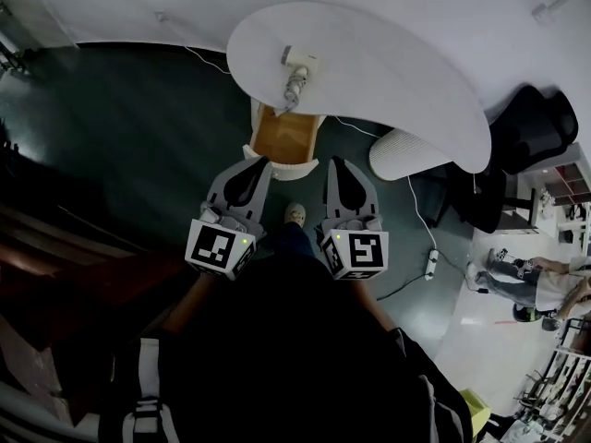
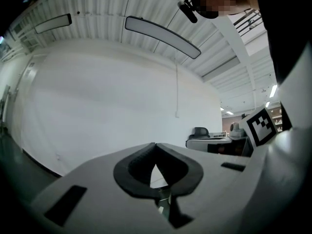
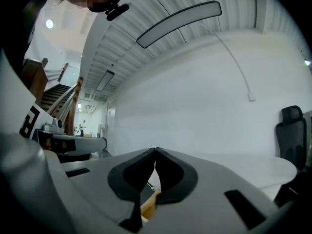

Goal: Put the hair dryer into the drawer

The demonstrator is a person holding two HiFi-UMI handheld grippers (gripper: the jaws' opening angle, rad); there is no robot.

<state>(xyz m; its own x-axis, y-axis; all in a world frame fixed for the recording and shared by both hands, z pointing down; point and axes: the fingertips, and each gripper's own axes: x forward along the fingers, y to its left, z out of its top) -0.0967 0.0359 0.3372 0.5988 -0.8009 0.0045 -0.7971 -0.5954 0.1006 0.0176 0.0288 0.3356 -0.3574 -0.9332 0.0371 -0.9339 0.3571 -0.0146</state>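
Both tools are hanging level in front of the person, well short of the table [image 1: 397,63]. The left tool [image 1: 259,162] is sitting fully closed with nothing in it, and the right tool [image 1: 335,162] is pinched together, empty too. The hair dryer [image 1: 295,70] is lying on the table, close to the edge, right above the drawer [image 1: 284,138]. That drawer is standing open, its wooden floor showing bare. The danger I'm seeing: closed jaws nudging the dryer off the edge, or its cord catching on the drawer front.
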